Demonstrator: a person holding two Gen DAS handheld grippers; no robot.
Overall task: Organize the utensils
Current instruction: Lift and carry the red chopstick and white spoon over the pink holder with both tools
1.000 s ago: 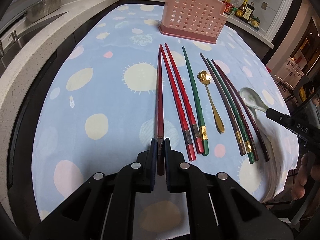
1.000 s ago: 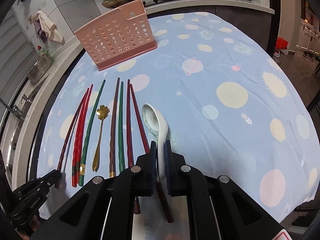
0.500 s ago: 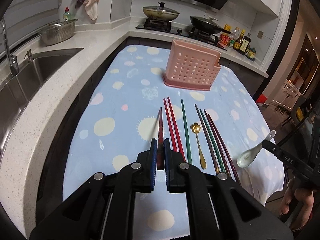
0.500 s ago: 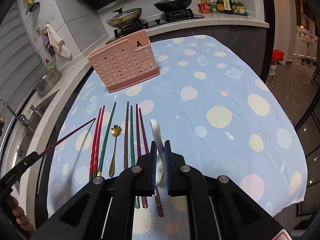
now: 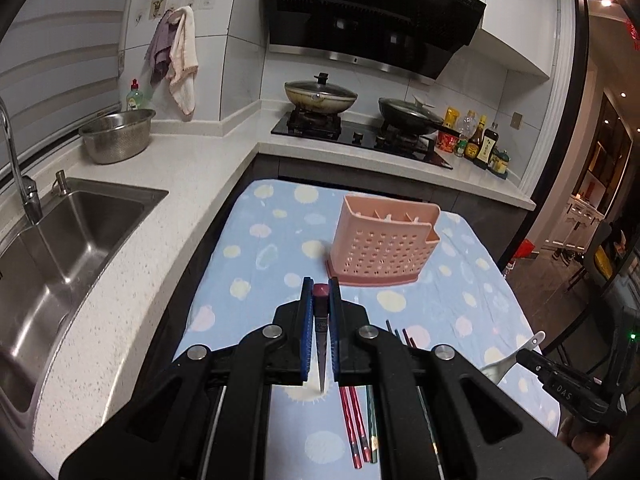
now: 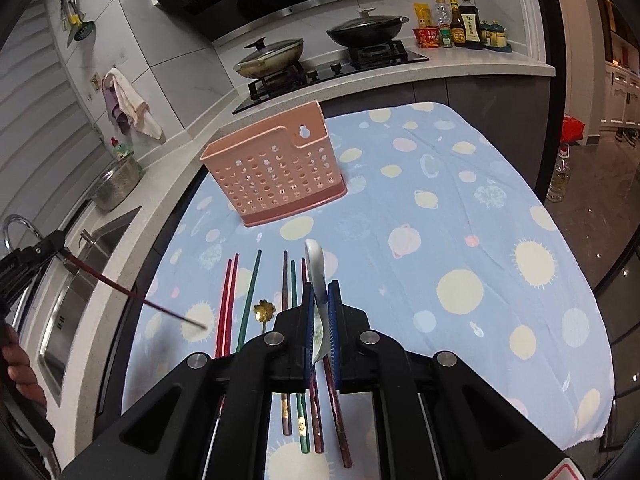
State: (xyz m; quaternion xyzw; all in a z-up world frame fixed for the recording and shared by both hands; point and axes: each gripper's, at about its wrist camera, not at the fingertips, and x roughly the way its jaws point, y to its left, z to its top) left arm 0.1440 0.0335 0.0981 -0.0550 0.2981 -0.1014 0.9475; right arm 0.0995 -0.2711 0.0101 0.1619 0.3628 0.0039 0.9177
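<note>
My left gripper (image 5: pixel 321 292) is shut on a dark red chopstick (image 5: pixel 321 336), held high above the table with its tip pointing down; the chopstick also shows in the right wrist view (image 6: pixel 132 294). My right gripper (image 6: pixel 321 292) is shut on a white ceramic spoon (image 6: pixel 316 268), lifted above the table; the spoon also shows in the left wrist view (image 5: pixel 508 360). The pink perforated utensil holder (image 5: pixel 384 248) stands upright at the far side of the cloth, also in the right wrist view (image 6: pixel 276 168). Several chopsticks (image 6: pixel 226 304) and a gold spoon (image 6: pixel 266 312) lie in a row on the blue cloth.
The table has a blue spotted cloth (image 6: pixel 460 240). A steel sink (image 5: pixel 60 240) and white counter lie to the left, with a steel bowl (image 5: pixel 118 134). Pans (image 5: pixel 320 94) sit on the stove behind, sauce bottles (image 5: pixel 480 142) at the right.
Both grippers have risen further above the table. The left one has tilted so its chopstick hangs tip down. The right one has lifted the spoon higher.
</note>
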